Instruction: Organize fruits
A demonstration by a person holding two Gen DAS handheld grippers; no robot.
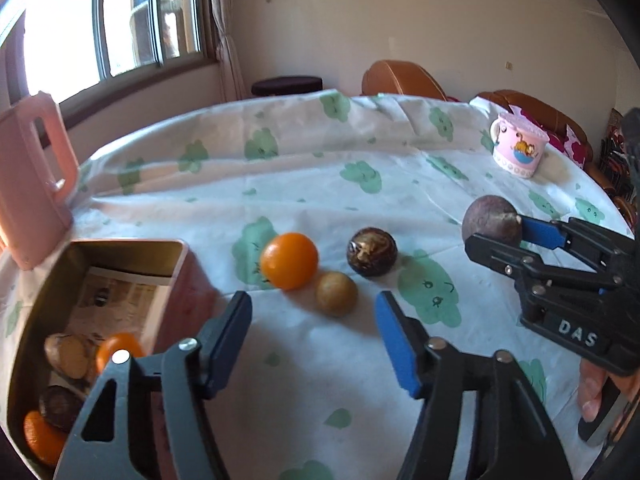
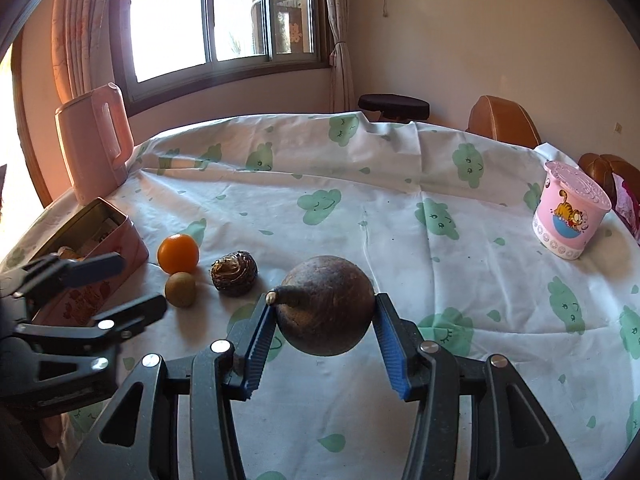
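Note:
My right gripper (image 2: 325,314) is shut on a large round brown fruit (image 2: 328,306) with a stubby stem, held above the tablecloth; it also shows in the left wrist view (image 1: 493,222). My left gripper (image 1: 314,312) is open and empty, just in front of an orange (image 1: 289,260), a small tan fruit (image 1: 337,294) and a dark glossy round fruit (image 1: 371,252). These three lie together on the cloth, also seen from the right wrist: the orange (image 2: 178,253), the tan fruit (image 2: 180,289), the dark fruit (image 2: 234,271). A pink tin box (image 1: 182,276) at left holds several fruits.
A pink pitcher (image 1: 32,176) stands behind the tin box. A pink cartoon cup (image 2: 568,216) stands at the far right of the table. The white cloth with green prints (image 2: 360,208) covers the round table. Brown chairs (image 2: 502,120) stand behind it.

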